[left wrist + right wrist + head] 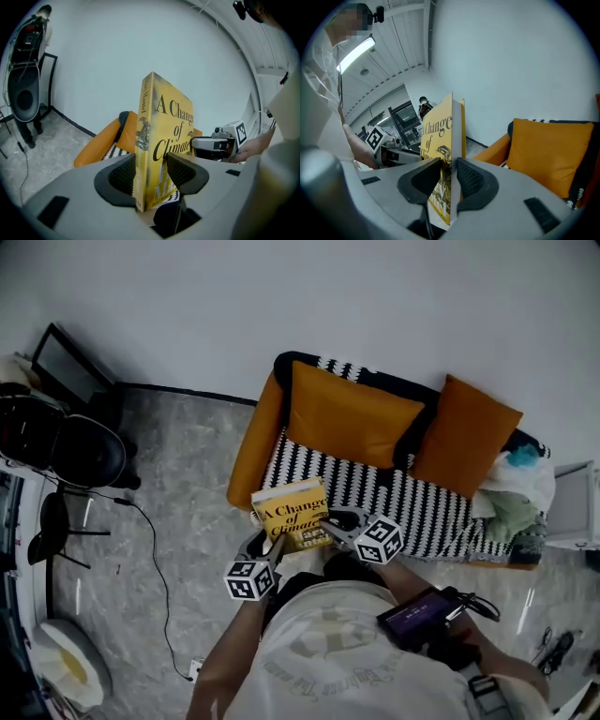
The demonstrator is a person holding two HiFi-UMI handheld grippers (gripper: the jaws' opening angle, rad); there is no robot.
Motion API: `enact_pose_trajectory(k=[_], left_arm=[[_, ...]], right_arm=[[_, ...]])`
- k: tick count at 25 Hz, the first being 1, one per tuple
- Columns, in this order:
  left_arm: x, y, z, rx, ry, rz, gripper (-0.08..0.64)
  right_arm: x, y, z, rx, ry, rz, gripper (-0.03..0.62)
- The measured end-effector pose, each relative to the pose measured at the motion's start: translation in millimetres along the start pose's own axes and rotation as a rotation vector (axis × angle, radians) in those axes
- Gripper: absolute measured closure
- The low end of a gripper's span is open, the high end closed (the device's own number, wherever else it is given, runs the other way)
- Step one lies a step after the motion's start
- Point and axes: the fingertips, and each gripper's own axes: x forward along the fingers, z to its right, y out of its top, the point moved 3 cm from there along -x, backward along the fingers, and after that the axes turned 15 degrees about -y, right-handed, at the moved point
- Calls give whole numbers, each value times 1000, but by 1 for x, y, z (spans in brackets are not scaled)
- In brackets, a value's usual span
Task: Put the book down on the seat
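Note:
A yellow hardback book (292, 514) with black title lettering hangs in the air over the front left corner of the sofa seat (412, 502), which is black-and-white patterned. My left gripper (267, 554) is shut on the book (161, 145) near its spine edge. My right gripper (333, 524) is shut on the book (446, 154) from the other side, at its page edge. Both sets of pads press flat on the covers. In the left gripper view the right gripper's marker cube (233, 133) shows beyond the book.
Two orange cushions (352, 418) (464, 437) lean on the sofa back. The orange armrest (255, 442) is at the left, crumpled cloth (511, 493) at the seat's right end. A black speaker on a stand (75, 451) and a cable (159, 568) are on the grey floor.

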Motion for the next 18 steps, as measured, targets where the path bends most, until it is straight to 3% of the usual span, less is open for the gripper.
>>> enact_pose_trajectory(k=[9, 18], left_arm=[[63, 40, -27, -21, 24, -38, 341], [105, 51, -53, -97, 77, -102, 341]], right_arm=[[36, 26, 68, 36, 19, -34, 472], [71, 28, 117, 90, 72, -102, 472]])
